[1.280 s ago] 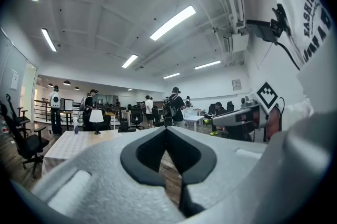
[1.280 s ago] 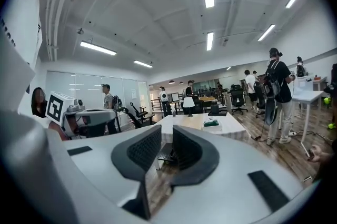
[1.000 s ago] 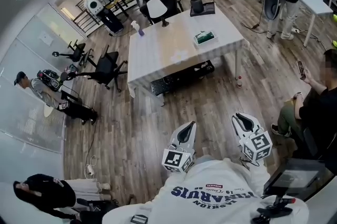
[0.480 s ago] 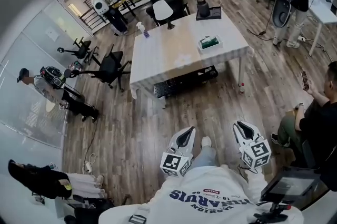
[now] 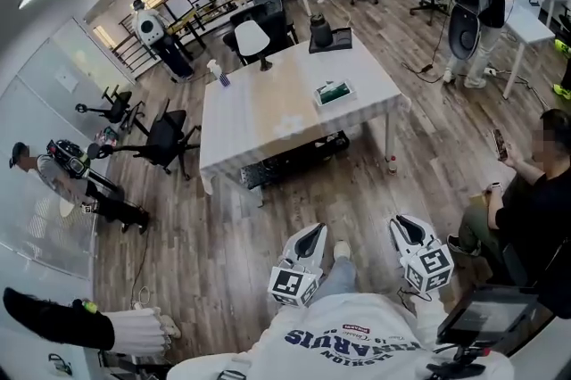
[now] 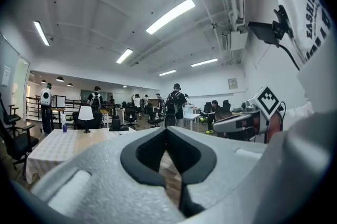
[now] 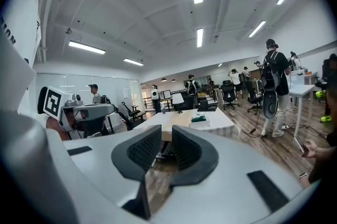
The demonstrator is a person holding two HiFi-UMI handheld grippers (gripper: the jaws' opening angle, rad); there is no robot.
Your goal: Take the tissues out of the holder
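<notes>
The tissue holder (image 5: 334, 92), a green and white box, sits near the right edge of a white table (image 5: 259, 119) across the wooden floor, far from both grippers. It also appears in the right gripper view as the holder (image 7: 200, 120) on the table (image 7: 181, 119). My left gripper (image 5: 316, 231) is held close to my body, its tips touching and nothing in it; in its own view the gripper (image 6: 167, 131) points toward the room. My right gripper (image 5: 402, 223) is beside it, and in its own view that gripper (image 7: 166, 136) shows a narrow empty gap.
A spray bottle (image 5: 219, 75) and a black box (image 5: 326, 32) stand on the table's far side. A black crate (image 5: 294, 157) lies under it, and a bottle (image 5: 391, 163) stands on the floor. Office chairs (image 5: 162, 137) stand to the left. A seated person (image 5: 535, 191) is at my right.
The view has shifted as I step forward: the table and holder now sit further left in the picture. Both grippers stay held the same way near my body.
</notes>
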